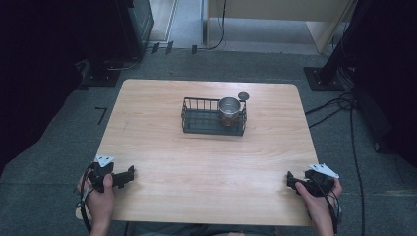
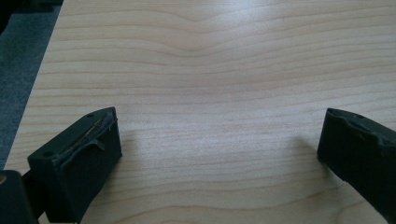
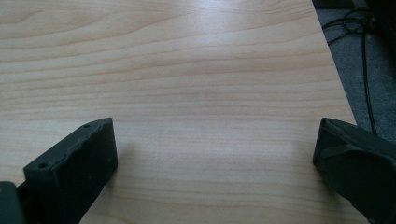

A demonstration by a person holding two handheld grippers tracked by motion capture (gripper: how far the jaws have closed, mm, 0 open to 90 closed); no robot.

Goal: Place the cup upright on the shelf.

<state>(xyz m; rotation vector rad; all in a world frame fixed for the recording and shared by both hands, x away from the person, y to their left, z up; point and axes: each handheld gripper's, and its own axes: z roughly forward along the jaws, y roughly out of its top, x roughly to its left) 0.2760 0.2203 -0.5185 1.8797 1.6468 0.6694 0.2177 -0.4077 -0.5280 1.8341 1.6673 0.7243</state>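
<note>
The metal cup (image 1: pixel 229 109) stands upright inside the dark wire basket (image 1: pixel 196 118), at the basket's right end, its rim rising a little above the wire wall. Just behind the basket's far right corner a small round dark disc (image 1: pixel 243 96) lies flat on the table (image 1: pixel 206 167), close to the basket but apart from it; whether it is a lid for the cup cannot be told from here. The basket sits on the far half of the table, and both tools rest well apart from it at the near edge. Nearer than the basket and off to its left, the left gripper (image 1: pixel 129 174) lies on the wood with its jaws spread wide and nothing between them; the left gripper view shows bare grain (image 2: pixel 210 116) in the gap. To the near right of the basket, the right gripper (image 1: pixel 290 180) is likewise wide open and empty. The likely hazard is in the reach for the cup: a jaw coming in low could catch the basket's wire rim and drag or tip the light basket, and the smooth round cup wall could slip out of a shallow or off-centre pinch.
</note>
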